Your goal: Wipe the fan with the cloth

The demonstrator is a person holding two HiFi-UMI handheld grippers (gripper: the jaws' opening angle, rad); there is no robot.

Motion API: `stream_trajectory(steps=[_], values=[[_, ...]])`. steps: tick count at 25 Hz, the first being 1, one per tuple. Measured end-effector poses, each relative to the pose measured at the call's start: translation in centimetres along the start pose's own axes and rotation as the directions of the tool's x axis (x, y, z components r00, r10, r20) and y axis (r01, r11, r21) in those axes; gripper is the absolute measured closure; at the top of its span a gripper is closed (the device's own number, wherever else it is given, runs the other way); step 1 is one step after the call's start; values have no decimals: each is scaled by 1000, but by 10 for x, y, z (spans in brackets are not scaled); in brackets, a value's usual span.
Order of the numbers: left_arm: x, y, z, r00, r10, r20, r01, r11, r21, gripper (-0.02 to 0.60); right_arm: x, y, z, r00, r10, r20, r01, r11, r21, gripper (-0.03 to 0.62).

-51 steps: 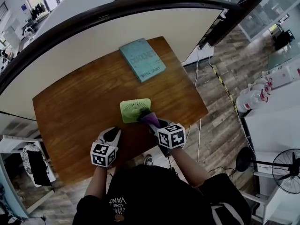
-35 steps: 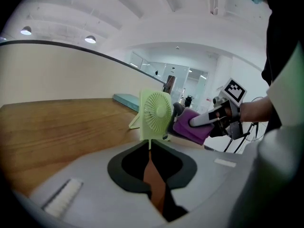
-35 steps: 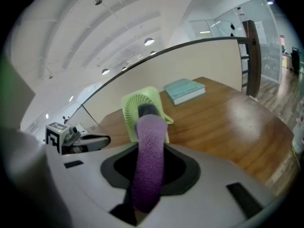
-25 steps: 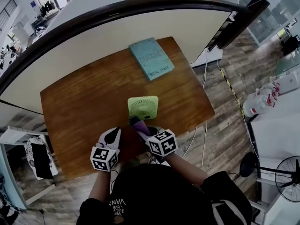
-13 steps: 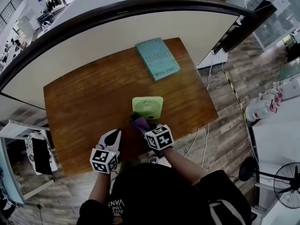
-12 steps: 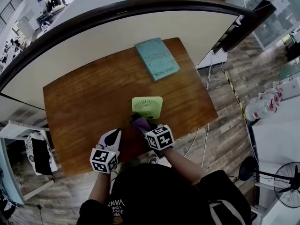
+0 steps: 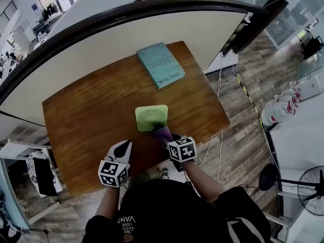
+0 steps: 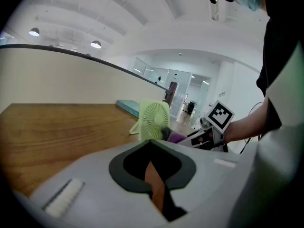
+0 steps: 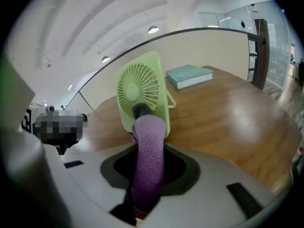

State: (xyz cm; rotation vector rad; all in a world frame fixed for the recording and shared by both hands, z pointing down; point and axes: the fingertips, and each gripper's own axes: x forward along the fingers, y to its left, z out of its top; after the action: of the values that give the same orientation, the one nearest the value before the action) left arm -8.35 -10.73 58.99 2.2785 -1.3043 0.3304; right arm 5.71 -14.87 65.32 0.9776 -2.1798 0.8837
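On the wooden surface [image 7: 86, 115], the green desk fan [image 7: 151, 118] is standing upright. The right hand-held gripper [image 7: 167, 137] is clamping the purple cloth [image 9: 149, 151], whose tip is apparently touching the lower grille. Wiping looks underway, with most of the grille pending. The left hand-held gripper [image 7: 120, 148] is idling, closed and empty.

Fuzzy purple cloth [image 9: 148, 146], smooth green plastic fan [image 9: 142, 91], glossy wooden table [image 7: 86, 120]

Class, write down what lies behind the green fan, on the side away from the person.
A teal book lies flat on the wooden table behind the fan, apart from it. The fan's rear face is turned away and cannot be seen.
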Motion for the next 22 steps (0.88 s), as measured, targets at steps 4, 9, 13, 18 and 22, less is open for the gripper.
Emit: stream_trajectory(steps=[4, 9, 13, 18, 22], values=[[0, -5, 1, 1000, -10, 2, 10, 1000, 3, 571, -12, -18, -4, 999, -47, 14, 47, 998, 32, 496], [0, -10, 4, 1000, -15, 12, 15, 1000, 6, 571, -21, -32, -10, 997, -78, 22, 76, 996, 55, 496], [-1, -15, 5, 1000, -17, 18, 17, 1000, 7, 570, -27, -32, -11, 996, -79, 34, 77, 995, 56, 496], [-5, -20, 9, 999, -14, 32, 13, 1000, 11, 571, -37, -21, -7, 996, -62, 58, 60, 998, 34, 496], [-12, -19, 14, 999, 3, 45, -4, 1000, 18, 571, -51, -13, -3, 995, -49, 86, 47, 999, 20, 496]])
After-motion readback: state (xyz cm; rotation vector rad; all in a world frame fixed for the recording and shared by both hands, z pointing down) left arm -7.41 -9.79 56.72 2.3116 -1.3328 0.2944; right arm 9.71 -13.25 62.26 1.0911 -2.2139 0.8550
